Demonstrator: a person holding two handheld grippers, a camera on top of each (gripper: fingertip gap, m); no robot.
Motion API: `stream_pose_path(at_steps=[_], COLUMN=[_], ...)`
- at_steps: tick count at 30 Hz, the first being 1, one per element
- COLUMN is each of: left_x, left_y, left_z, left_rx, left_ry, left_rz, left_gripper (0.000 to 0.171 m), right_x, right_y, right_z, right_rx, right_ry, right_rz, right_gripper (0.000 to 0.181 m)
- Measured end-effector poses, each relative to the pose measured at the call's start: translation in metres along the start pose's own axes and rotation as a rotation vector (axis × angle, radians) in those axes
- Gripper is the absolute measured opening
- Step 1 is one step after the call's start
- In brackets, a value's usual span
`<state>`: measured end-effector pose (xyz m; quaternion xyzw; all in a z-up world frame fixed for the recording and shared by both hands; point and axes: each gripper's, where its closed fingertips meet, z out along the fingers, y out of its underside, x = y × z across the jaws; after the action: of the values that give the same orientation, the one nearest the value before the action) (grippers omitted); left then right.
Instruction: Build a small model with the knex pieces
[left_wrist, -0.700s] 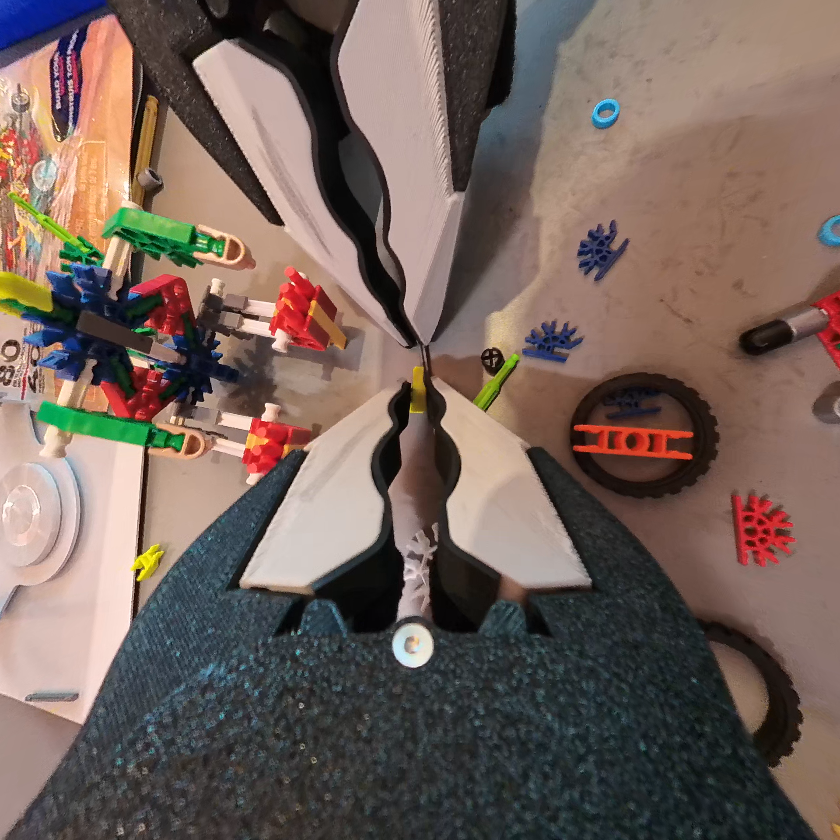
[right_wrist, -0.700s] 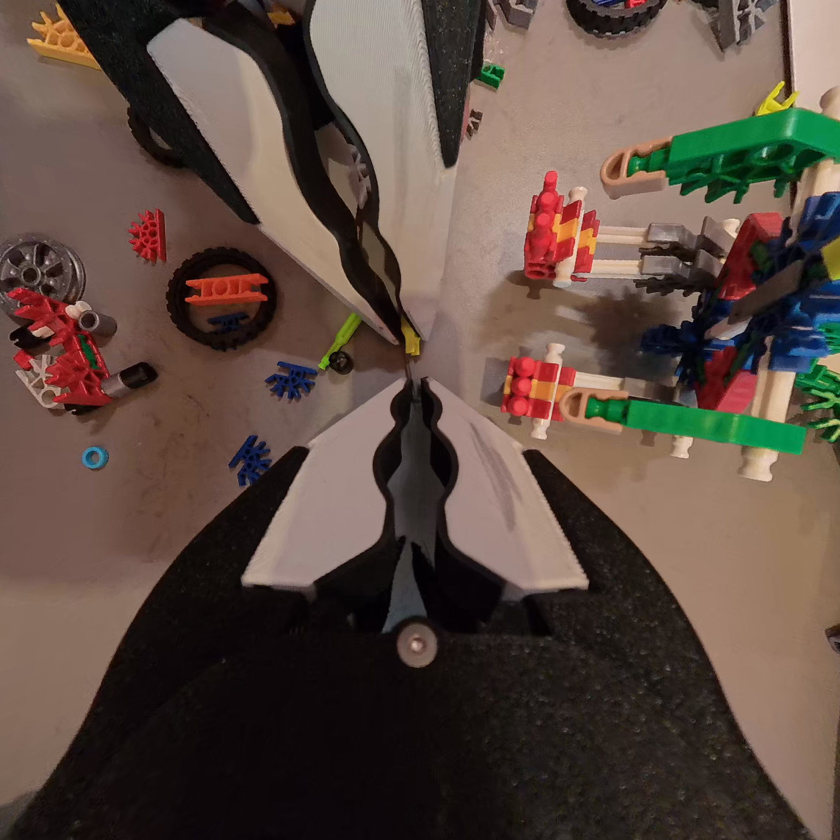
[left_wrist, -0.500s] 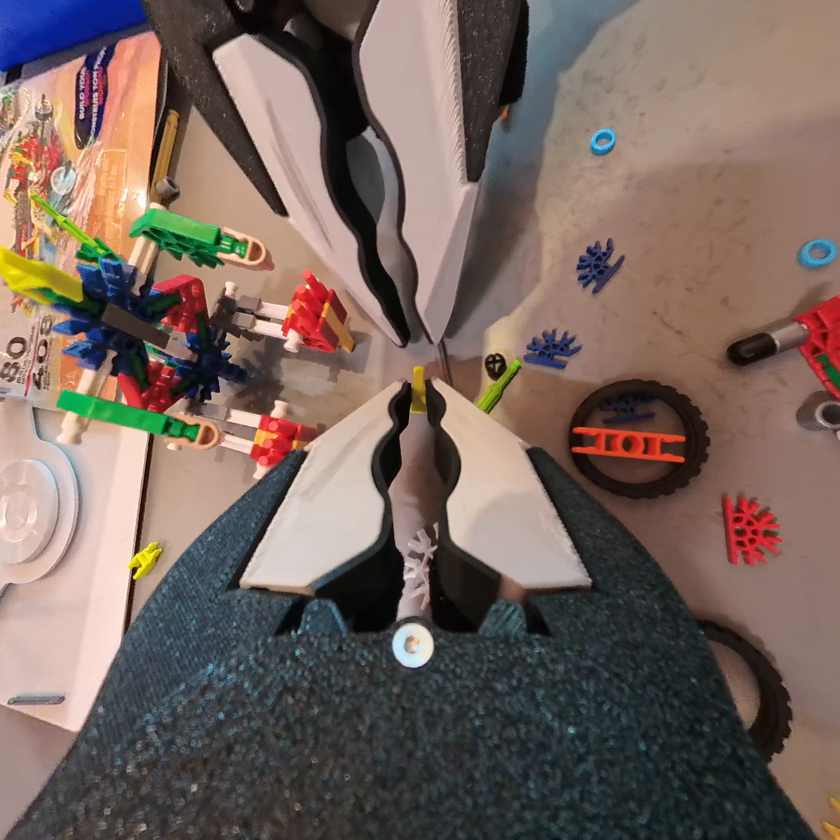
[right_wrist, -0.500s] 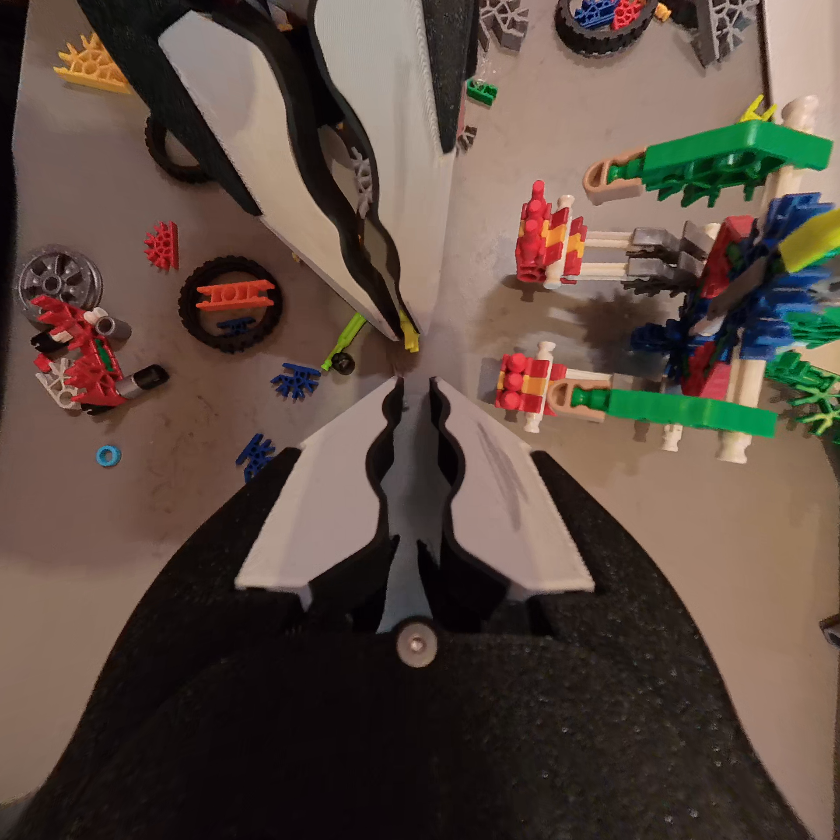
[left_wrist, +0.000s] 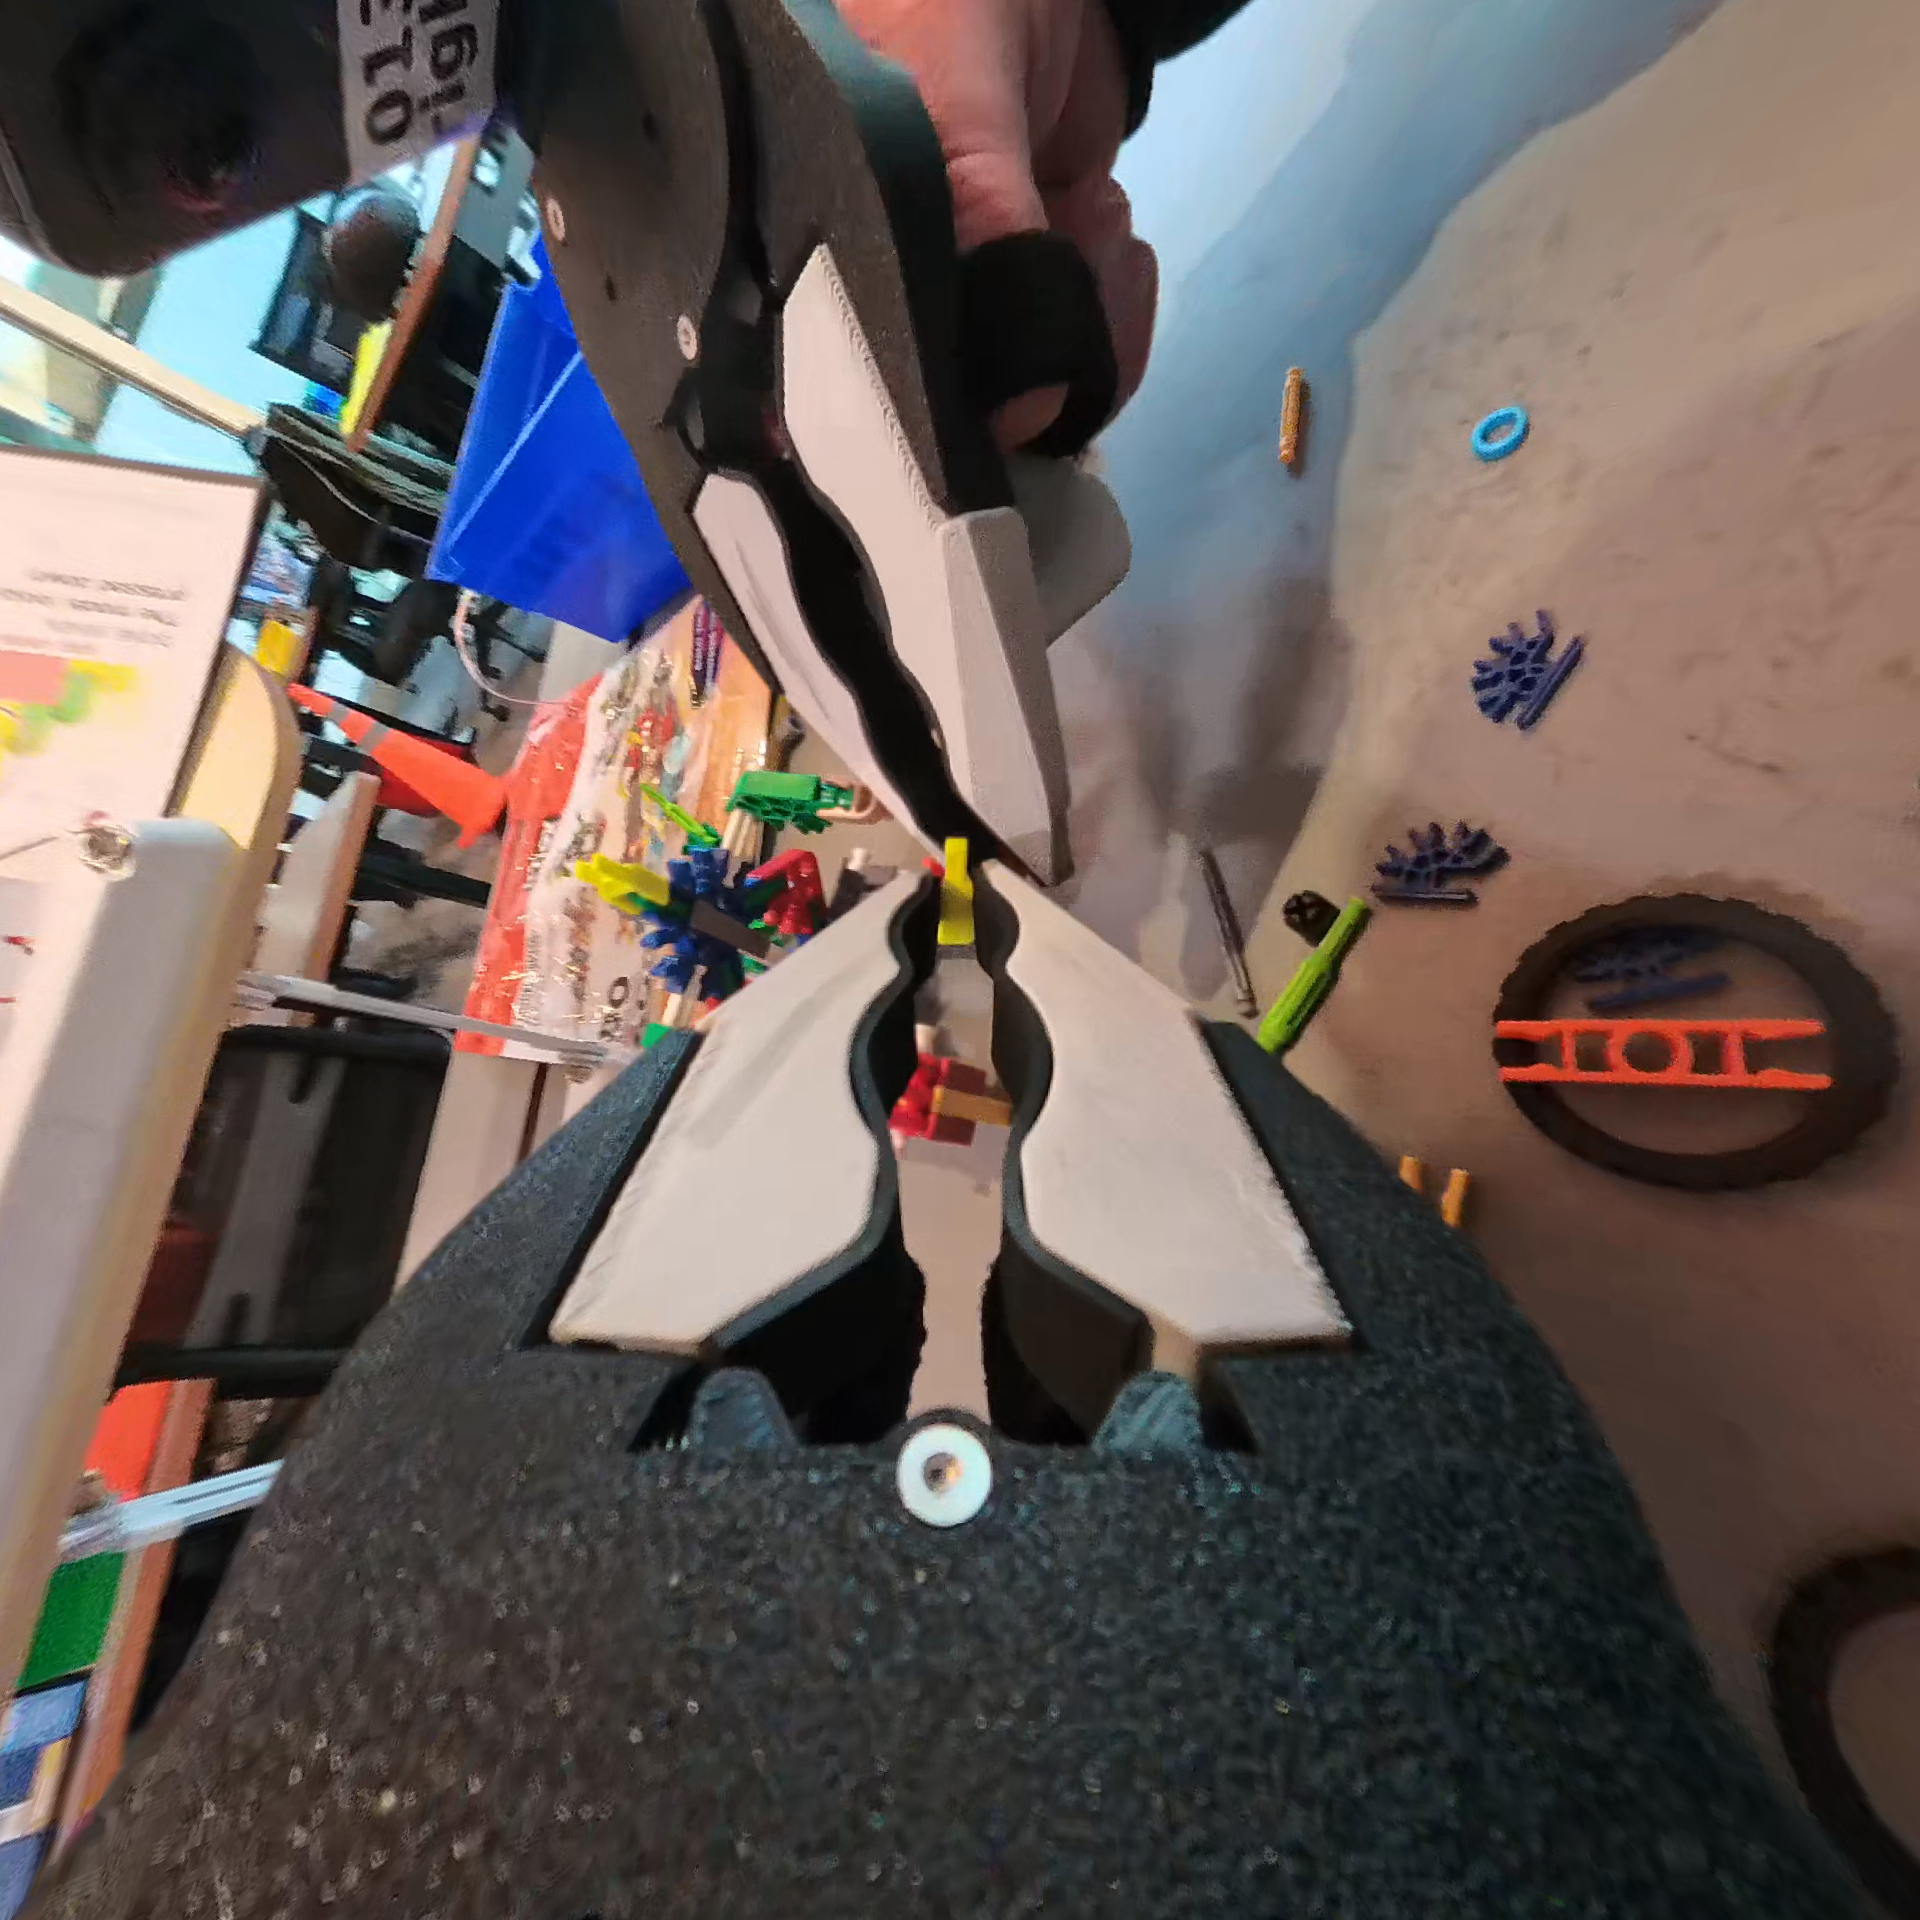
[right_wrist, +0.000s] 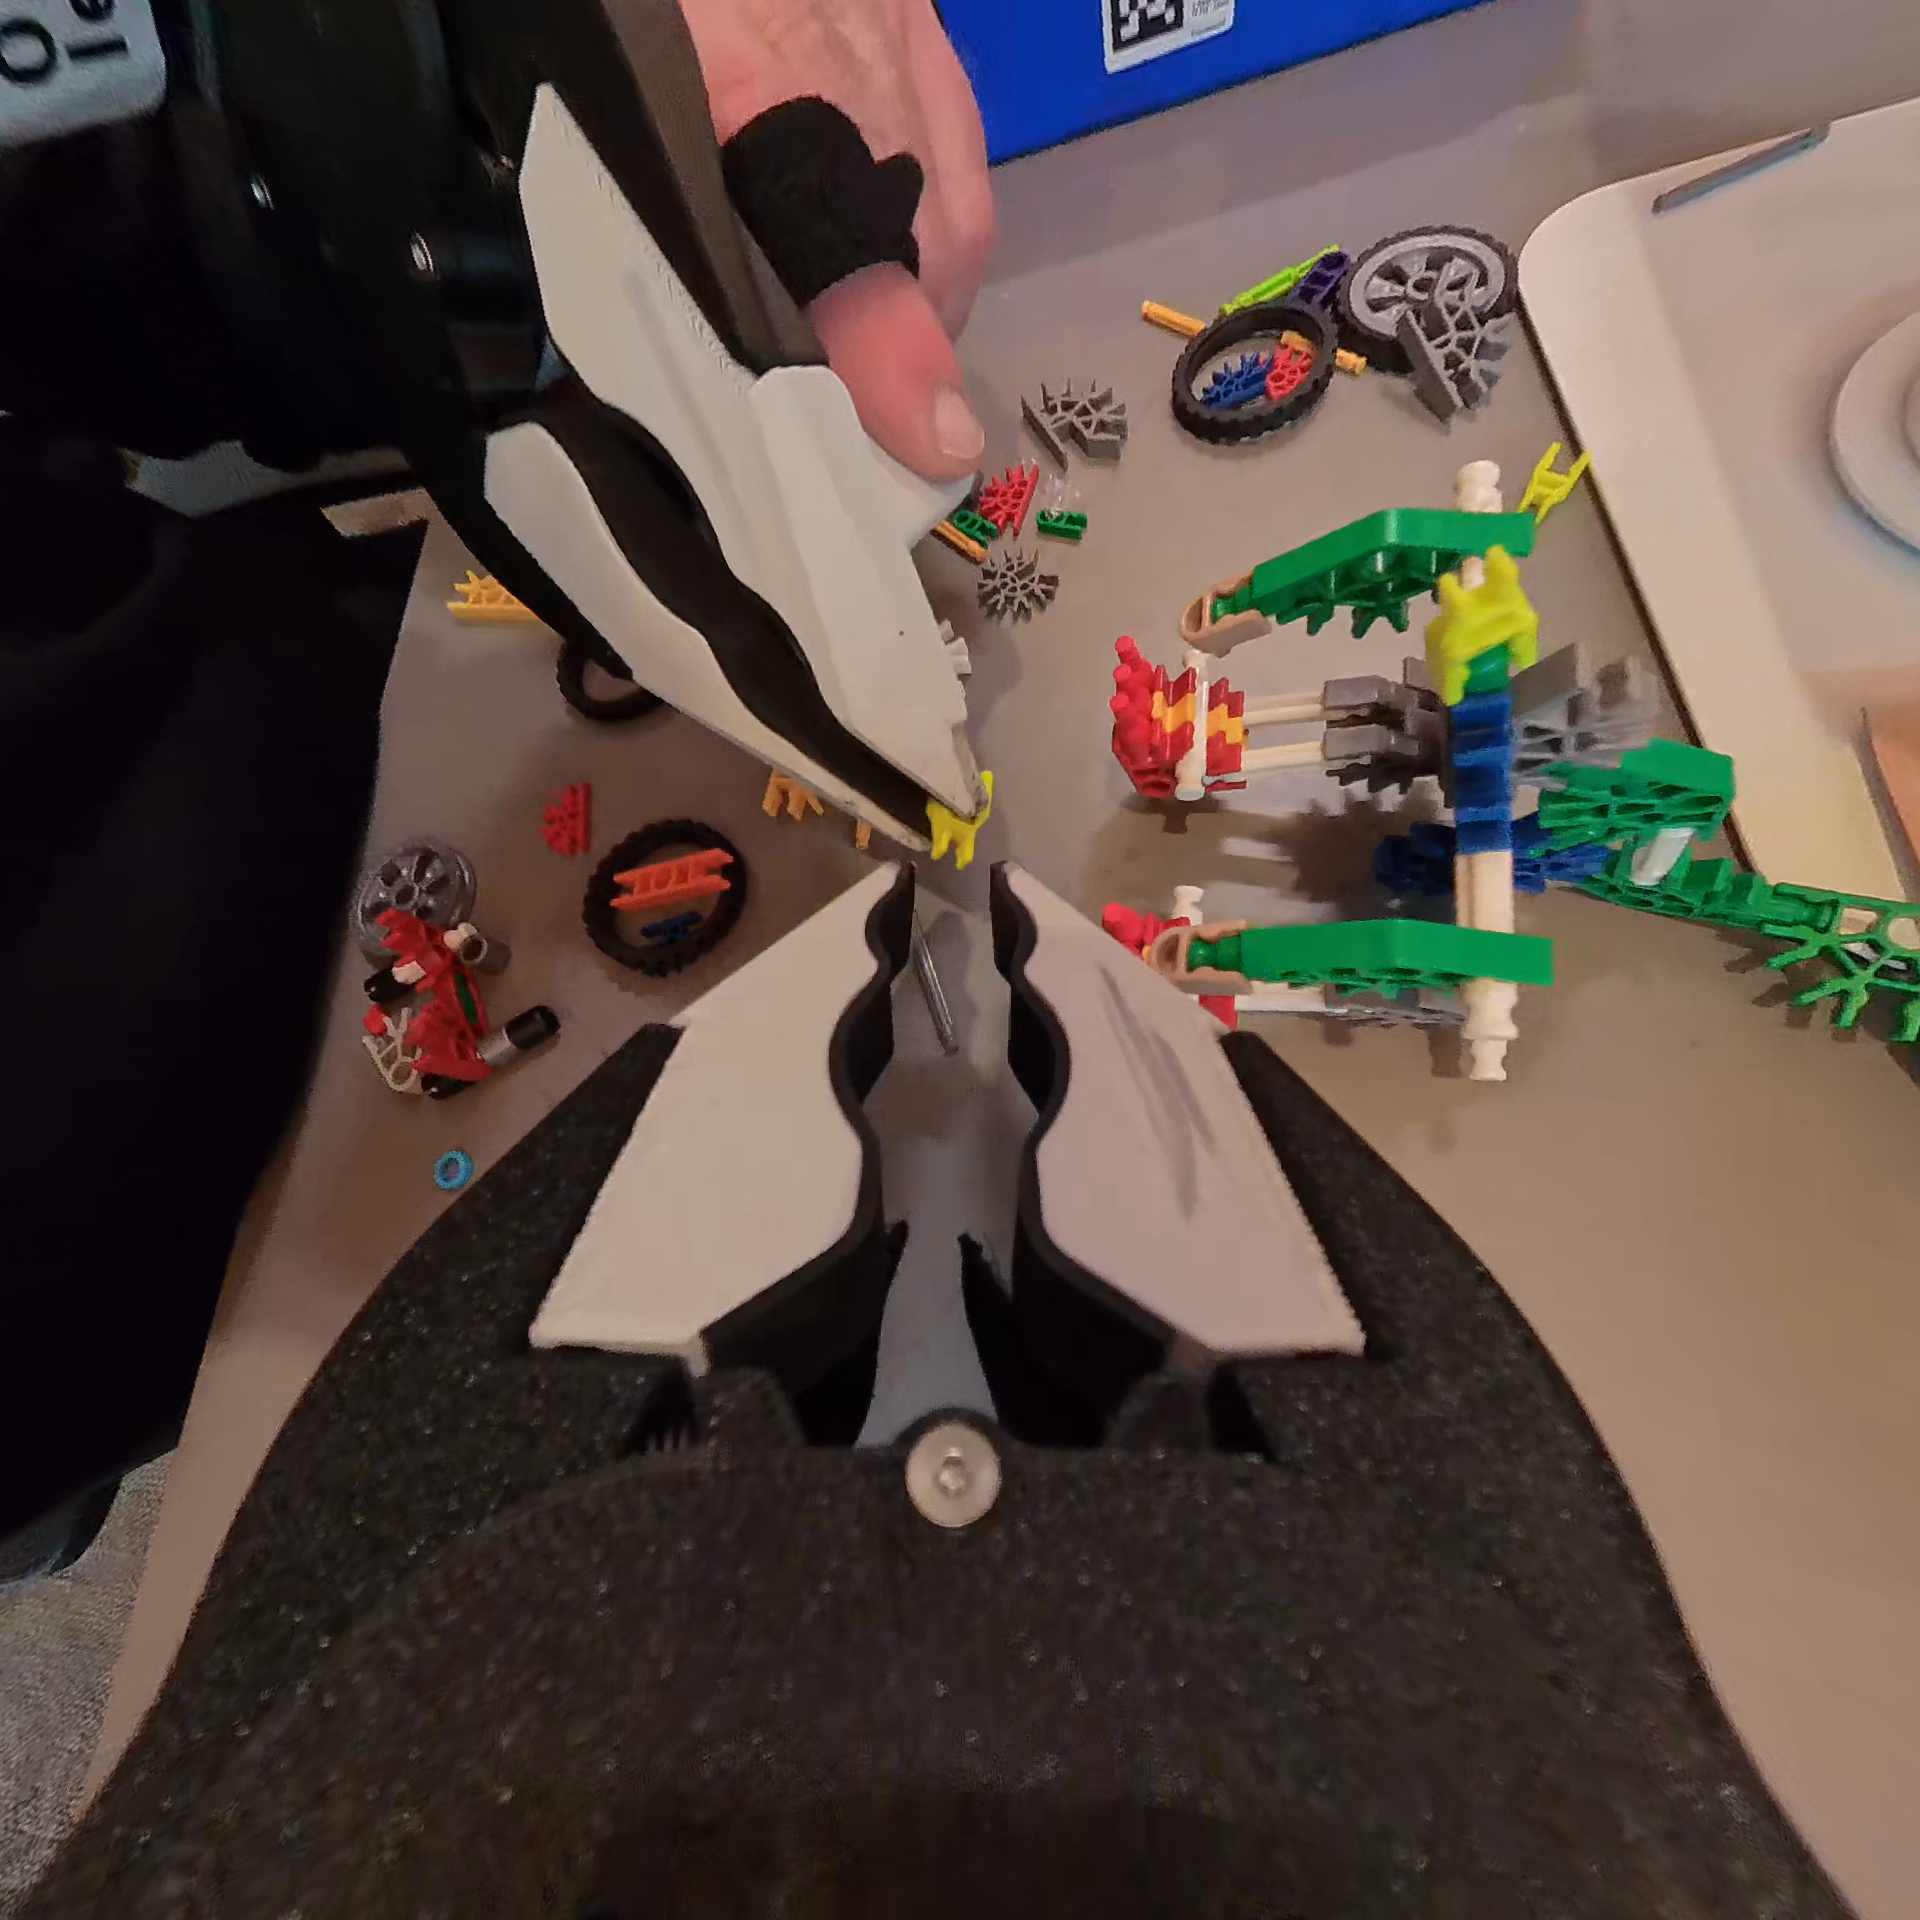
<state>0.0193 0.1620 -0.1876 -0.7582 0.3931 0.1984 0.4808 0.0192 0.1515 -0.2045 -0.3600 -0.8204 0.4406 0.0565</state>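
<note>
My left tool (left_wrist: 954, 883) is clamped narrow on a small yellow connector (left_wrist: 954, 894), which sticks out just past its tips and is held clear of the counter (right_wrist: 1455, 1247). The change is on the other side. A moment ago my right tool (right_wrist: 951, 883) was pinched shut on a thin grey rod (right_wrist: 932, 982), tip to tip with the yellow piece. It has since let go and now stands a little open with nothing in it. The rod lies flat on the counter in the gap between its fingers, apart from the connector. Both tools have also tipped up from looking straight down, so the room beyond now shows. Off to one side stands the green, blue and red model (right_wrist: 1455, 748), untouched. A black tyre (right_wrist: 665, 894) with an orange connector (right_wrist: 670, 883) inside it lies among loose pieces on the other side. As for writing, I see a white printed sticker (left_wrist: 416, 94) on the right tool's body. There is a square code label (right_wrist: 1169, 26) on a blue bin (right_wrist: 1351, 42). A colourful printed sheet (left_wrist: 623, 779) lies behind the model. I leave their wording aside.
</note>
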Motion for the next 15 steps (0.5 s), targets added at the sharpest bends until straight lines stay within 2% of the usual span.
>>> stream_pose_path(at_steps=[9,15], left_x=[-0.001,0.0], left_y=[-0.001,0.001], left_z=[0.001,0.001], left_rx=[-0.013,-0.024], left_ry=[-0.064,-0.06], left_rz=[0.112,0.129], left_gripper=[0.004,0.004], right_x=[0.002,0.001], right_y=[-0.004,-0.01], right_z=[-0.003,-0.012], right_rx=[0.027,0.072], right_ry=[0.001,-0.02], right_rz=[0.018,0.03], right_gripper=[0.014,0.014])
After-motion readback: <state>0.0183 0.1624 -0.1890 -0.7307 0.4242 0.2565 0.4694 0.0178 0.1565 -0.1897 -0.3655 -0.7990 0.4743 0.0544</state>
